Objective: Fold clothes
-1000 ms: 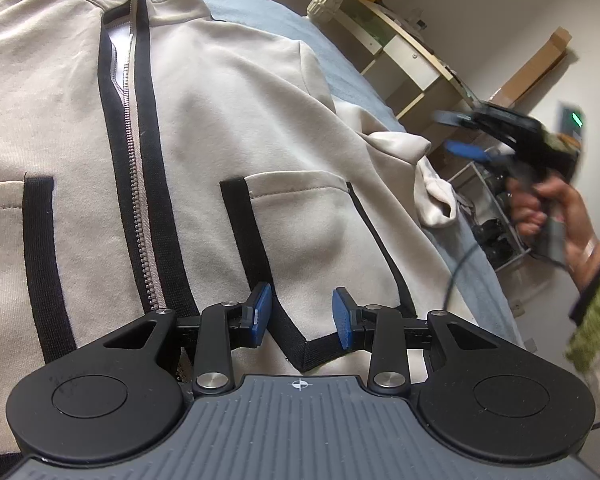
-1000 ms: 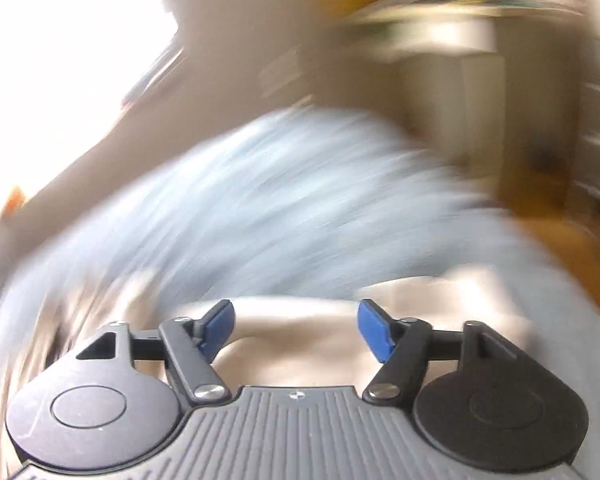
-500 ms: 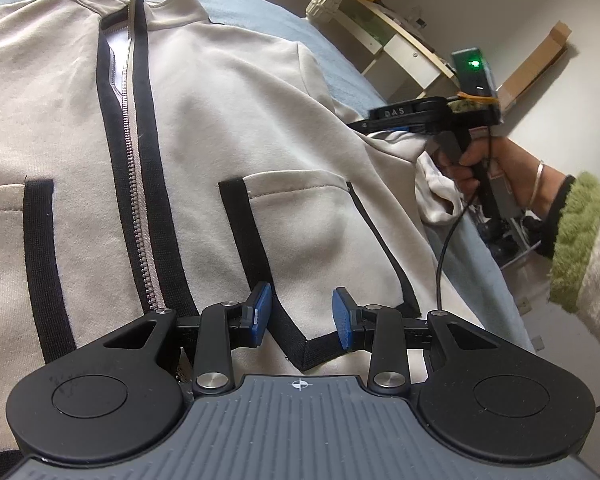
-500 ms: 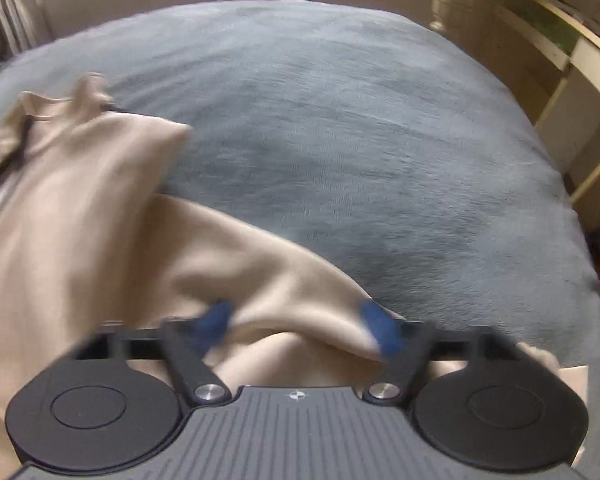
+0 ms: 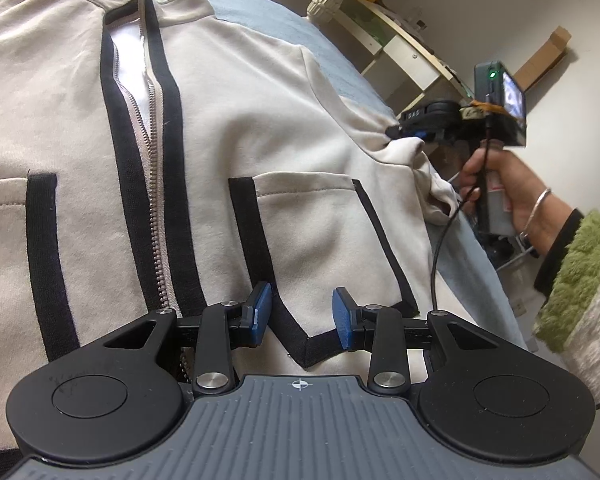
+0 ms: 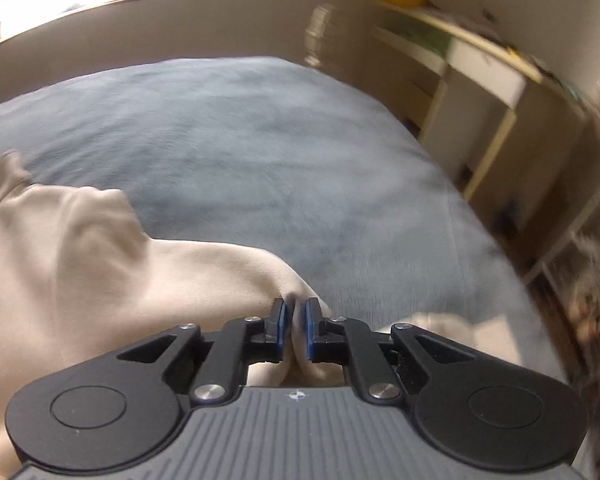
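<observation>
A beige zip jacket [image 5: 260, 120] with black trim lies front-up on the blue-grey bed [image 6: 260, 140]. My left gripper [image 5: 302, 312] stands open just above its bottom edge, by the black corner of the right pocket [image 5: 324, 232], with nothing pinched. My right gripper [image 6: 294, 320] is at the jacket's sleeve [image 6: 220, 272] on the right side. Its jaws are closing, and the pads press a fold of the sleeve fabric between them. In the left wrist view the right gripper [image 5: 414, 130] sits at the bunched sleeve [image 5: 404, 156], held by a person's hand [image 5: 500, 184].
A white and wood shelf unit [image 5: 400, 44] stands beyond the bed's right edge, with a cardboard box [image 5: 544, 60] leaning on the wall. The bed's far half [image 5: 340, 68] is bare blanket. A black cable [image 5: 436, 248] hangs from the right gripper.
The right gripper came down onto the sleeve at the jacket's right side and its jaws closed on a fold of it. The left gripper stayed still.
</observation>
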Demonstrator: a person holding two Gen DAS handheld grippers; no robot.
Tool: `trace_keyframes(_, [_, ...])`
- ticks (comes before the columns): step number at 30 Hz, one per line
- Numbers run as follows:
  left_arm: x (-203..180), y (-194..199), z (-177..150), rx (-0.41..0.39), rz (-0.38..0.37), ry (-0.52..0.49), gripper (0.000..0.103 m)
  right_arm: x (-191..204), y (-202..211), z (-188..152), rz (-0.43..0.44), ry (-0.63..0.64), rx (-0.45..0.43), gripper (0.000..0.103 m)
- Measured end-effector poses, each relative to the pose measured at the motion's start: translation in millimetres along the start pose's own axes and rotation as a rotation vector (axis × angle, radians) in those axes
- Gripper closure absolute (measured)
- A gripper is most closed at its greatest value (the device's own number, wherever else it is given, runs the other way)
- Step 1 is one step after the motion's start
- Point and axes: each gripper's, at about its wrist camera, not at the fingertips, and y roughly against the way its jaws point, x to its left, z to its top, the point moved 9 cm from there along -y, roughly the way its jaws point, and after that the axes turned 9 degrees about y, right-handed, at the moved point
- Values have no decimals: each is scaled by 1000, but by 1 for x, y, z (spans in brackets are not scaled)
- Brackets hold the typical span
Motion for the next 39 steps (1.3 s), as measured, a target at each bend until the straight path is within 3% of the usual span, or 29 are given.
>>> trace_keyframes(1, [0, 0, 0, -1, 0, 2, 69, -3, -4, -4, -3, -47, 15, 80])
trace_keyframes(2, [-1, 0, 0, -1, 0, 2, 69, -8, -6, -5, -10, -91, 20, 65])
trace_keyframes(3, [-1, 0, 1, 0, -1, 4, 69, -13, -5, -4, -8, -125, 15, 58])
trace_keyframes(6, [1, 1, 2, 2, -9, 14, 69, -31, 7, 0, 25, -255, -43, 55])
trace_keyframes(9, [2, 1, 2, 2, -19, 20, 69, -42, 38, 12, -8, -278, -167, 53])
trace_keyframes(11, [2, 0, 1, 1, -23, 21, 69, -26, 54, 23, 92, -208, -212, 53])
trace_keyframes(16, [3, 1, 0, 2, -26, 25, 69, 75, 57, 28, 380, 157, -104, 55])
trace_keyframes(18, [3, 1, 0, 3, -26, 28, 69, 112, 43, 23, 390, 287, -64, 55])
trace_keyframes(20, [3, 1, -1, 4, -25, 23, 69, 133, 12, 13, 344, 347, -1, 54])
trace_keyframes(22, [4, 1, -1, 7, -21, 24, 69, 135, -7, 10, 321, 313, 6, 42])
trace_keyframes(27, [7, 1, 0, 23, -36, 49, 69, 91, 22, 27, 289, 138, -71, 40])
trace_keyframes(32, [7, -1, 0, 26, -45, 57, 69, -12, 70, 17, 160, -82, -153, 40])
trace_keyframes(36, [7, -2, 0, 23, -40, 53, 69, -114, 76, -32, 110, -456, -92, 38])
trace_keyframes(39, [6, -4, 0, 22, -31, 43, 69, -163, 69, -84, 112, -730, -33, 38])
